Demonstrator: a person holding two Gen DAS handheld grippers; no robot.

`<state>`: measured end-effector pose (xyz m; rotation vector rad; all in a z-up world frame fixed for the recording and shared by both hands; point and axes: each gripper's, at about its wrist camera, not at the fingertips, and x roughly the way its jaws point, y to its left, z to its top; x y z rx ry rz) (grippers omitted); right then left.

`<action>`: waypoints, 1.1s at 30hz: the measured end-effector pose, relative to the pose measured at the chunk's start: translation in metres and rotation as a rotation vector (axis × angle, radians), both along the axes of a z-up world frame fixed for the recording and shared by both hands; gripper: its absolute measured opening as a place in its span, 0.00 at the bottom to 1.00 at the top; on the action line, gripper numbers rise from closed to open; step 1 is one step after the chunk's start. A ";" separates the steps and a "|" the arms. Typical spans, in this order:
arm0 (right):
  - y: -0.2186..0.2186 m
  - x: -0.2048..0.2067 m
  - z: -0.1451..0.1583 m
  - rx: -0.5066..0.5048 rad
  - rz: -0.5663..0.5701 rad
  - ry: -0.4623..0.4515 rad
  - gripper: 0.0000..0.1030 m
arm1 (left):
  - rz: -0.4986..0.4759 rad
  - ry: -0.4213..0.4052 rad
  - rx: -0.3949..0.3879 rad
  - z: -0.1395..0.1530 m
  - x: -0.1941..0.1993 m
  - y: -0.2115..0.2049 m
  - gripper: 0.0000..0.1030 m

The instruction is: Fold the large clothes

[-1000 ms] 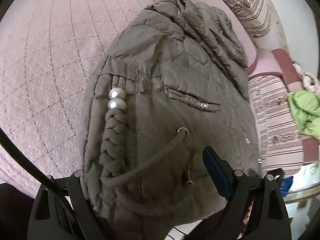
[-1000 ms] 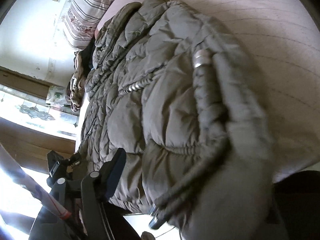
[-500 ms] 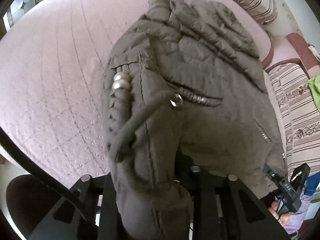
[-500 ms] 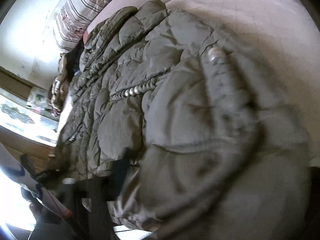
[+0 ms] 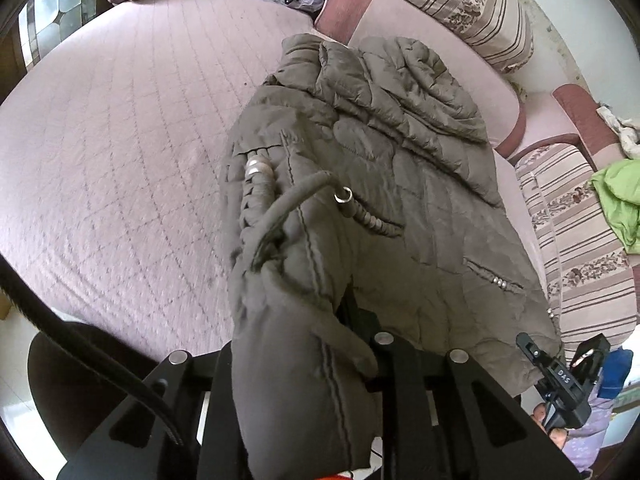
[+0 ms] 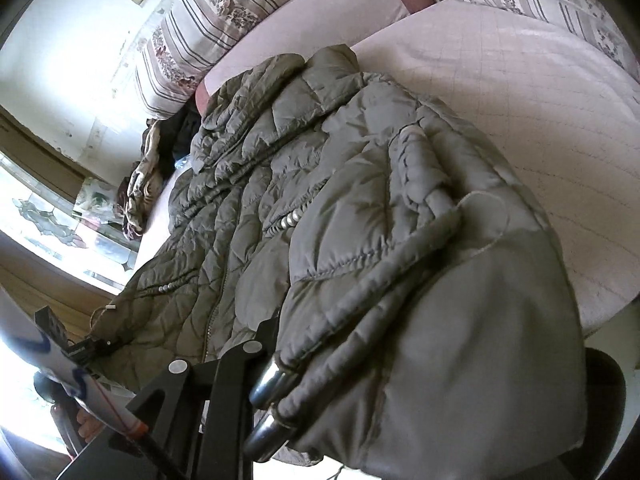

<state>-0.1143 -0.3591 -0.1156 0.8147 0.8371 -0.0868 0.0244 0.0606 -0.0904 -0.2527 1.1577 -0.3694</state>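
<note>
An olive-grey quilted jacket (image 5: 400,184) lies lengthwise on the pink quilted bed (image 5: 120,152), collar at the far end. My left gripper (image 5: 316,344) is shut on the jacket's near hem corner, with the drawstring cord and metal beads (image 5: 256,168) bunched above it. In the right wrist view the jacket (image 6: 320,208) fills the middle. My right gripper (image 6: 320,344) is shut on the other hem corner, which drapes thickly over its fingers; metal cord ends (image 6: 268,384) hang beside it. The right gripper also shows in the left wrist view (image 5: 560,376).
Striped floral cushions (image 5: 472,4) line the headboard and the right side (image 5: 580,240). A lime green garment (image 5: 620,204) lies at the right. Crumpled dark clothes (image 6: 160,160) sit at the far bed corner by a window. A dark stool (image 5: 60,392) stands near the bed's front edge.
Both grippers have closed on the hem corners and lifted them. The near hem now bunches up over the fingers, and the view has pulled back from the jacket.
</note>
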 end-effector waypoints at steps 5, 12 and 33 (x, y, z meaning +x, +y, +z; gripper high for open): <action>-0.003 -0.004 0.001 0.011 0.000 0.015 0.24 | 0.021 0.016 -0.029 -0.003 0.006 0.007 0.19; -0.004 -0.010 0.007 -0.016 0.038 0.020 0.24 | 0.035 0.024 -0.051 -0.008 0.004 0.019 0.19; -0.002 0.014 0.048 -0.164 0.117 -0.011 0.24 | -0.033 -0.153 0.100 0.020 0.010 -0.006 0.19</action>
